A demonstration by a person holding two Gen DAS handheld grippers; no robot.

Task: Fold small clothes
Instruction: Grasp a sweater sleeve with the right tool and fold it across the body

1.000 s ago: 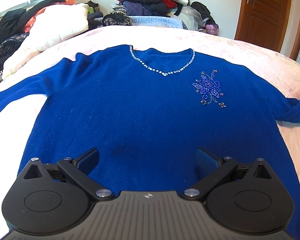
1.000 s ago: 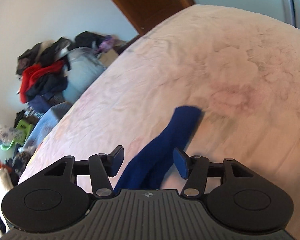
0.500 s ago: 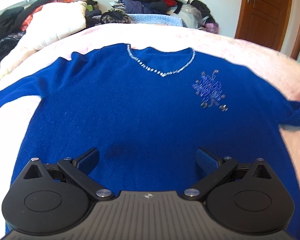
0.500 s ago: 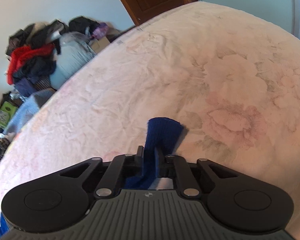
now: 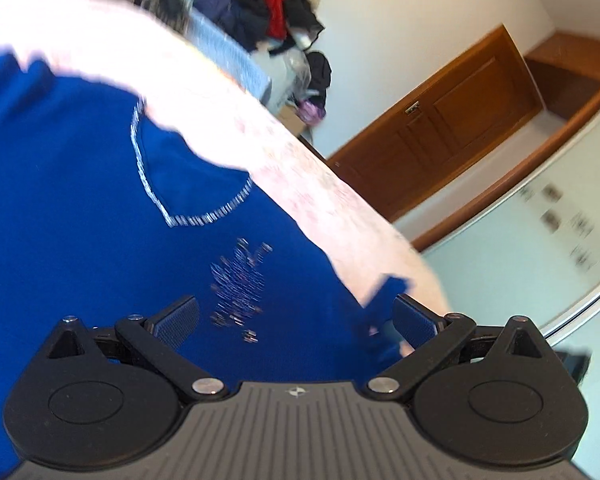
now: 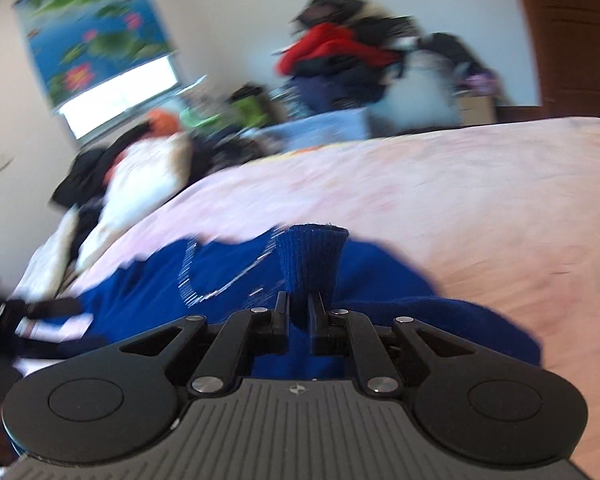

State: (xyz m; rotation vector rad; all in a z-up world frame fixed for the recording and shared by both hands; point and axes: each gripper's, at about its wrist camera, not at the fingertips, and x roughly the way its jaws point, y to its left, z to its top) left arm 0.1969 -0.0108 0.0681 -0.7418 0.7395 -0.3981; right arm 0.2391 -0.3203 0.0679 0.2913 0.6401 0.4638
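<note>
A blue sweater (image 5: 80, 208) with a sparkling neckline (image 5: 148, 184) lies spread on a pink floral bedspread (image 6: 440, 184). The right gripper (image 6: 299, 308) has its jaws pressed together on the ribbed cuff (image 6: 310, 256) of one sleeve, which stands lifted above the garment's body. The left gripper (image 5: 296, 316) hangs over the chest, beside the beaded flower motif (image 5: 238, 284), its jaws spread wide with nothing between them. Heaped clothes (image 6: 340, 60) crowd the far wall near a wooden door (image 5: 452, 120).
</note>
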